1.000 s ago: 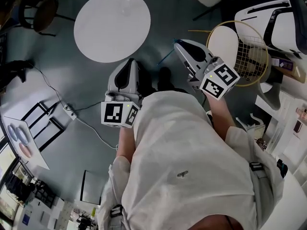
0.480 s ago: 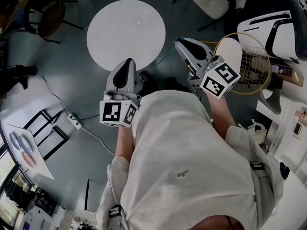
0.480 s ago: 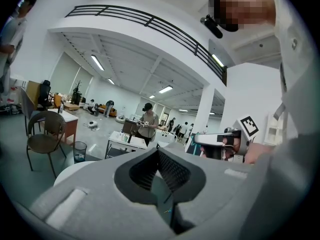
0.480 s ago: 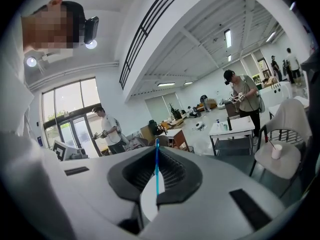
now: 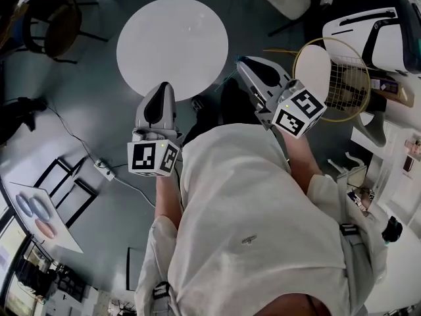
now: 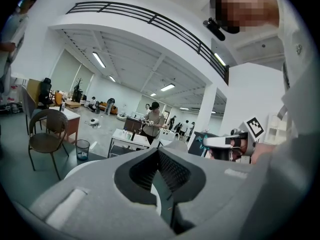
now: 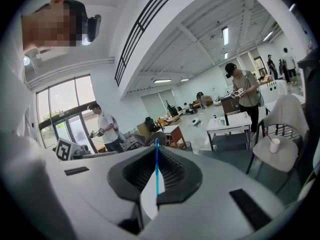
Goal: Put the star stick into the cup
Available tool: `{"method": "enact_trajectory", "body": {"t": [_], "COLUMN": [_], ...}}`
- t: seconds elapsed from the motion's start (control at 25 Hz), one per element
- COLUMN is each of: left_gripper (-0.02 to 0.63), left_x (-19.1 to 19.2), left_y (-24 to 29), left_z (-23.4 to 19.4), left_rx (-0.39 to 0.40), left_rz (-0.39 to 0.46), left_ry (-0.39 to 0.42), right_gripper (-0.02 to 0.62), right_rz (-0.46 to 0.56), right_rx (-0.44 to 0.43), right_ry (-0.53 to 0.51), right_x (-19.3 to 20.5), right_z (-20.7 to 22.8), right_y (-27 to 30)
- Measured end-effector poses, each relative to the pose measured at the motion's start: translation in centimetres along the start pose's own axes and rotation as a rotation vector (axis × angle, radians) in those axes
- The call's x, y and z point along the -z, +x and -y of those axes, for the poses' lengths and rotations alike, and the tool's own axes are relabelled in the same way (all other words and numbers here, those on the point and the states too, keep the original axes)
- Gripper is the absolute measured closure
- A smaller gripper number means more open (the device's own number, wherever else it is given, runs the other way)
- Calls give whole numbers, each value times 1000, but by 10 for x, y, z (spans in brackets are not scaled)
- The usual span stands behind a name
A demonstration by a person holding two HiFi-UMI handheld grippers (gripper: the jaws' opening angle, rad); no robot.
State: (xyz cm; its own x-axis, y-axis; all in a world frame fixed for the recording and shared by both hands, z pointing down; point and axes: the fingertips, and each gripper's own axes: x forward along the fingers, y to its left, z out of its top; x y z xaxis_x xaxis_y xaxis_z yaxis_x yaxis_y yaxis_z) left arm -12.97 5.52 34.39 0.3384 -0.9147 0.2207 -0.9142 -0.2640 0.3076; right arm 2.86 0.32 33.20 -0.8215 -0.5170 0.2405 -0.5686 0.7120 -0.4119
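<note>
In the right gripper view a thin blue stick (image 7: 156, 174) stands upright between the jaws of my right gripper (image 7: 156, 151), which is shut on it; its star end is hidden. In the head view my right gripper (image 5: 241, 62) hangs past the right edge of a round white table (image 5: 172, 38). My left gripper (image 5: 160, 87) is at the table's near edge; in its own view (image 6: 159, 151) the jaws are shut with nothing in them. A small white cup (image 7: 274, 145) stands on a white chair seat (image 5: 283, 2) beyond the table.
A badminton racket (image 5: 329, 78) lies on the floor at the right beside white furniture (image 5: 368, 31). A wooden chair (image 5: 52, 18) stands at the far left. A power strip and cable (image 5: 102, 166) trail over the grey floor. Several people stand at desks in the room.
The left gripper has shifted left and slightly nearer to me. The table lies closer to both grippers. The right gripper stays shut on the stick, nearly in the same place.
</note>
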Motion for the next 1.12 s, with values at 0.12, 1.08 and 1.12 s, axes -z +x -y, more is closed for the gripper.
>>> {"method": "enact_trajectory", "body": {"t": [0.12, 1.08, 1.12], "left_gripper": [595, 595, 595], "left_x": [7, -39, -39], "left_y": [5, 59, 61], "left_z": [6, -53, -54], "left_rx": [-5, -424, -440], "left_rz": [-10, 33, 37], "left_ry": [-2, -68, -72], "right_gripper": [571, 571, 571], "right_rz": [-3, -108, -111], "right_rx": [-1, -340, -351], "right_ry": [16, 30, 29], "right_x": [2, -75, -78], "right_z": [11, 90, 93], "right_y": [-3, 164, 170]}}
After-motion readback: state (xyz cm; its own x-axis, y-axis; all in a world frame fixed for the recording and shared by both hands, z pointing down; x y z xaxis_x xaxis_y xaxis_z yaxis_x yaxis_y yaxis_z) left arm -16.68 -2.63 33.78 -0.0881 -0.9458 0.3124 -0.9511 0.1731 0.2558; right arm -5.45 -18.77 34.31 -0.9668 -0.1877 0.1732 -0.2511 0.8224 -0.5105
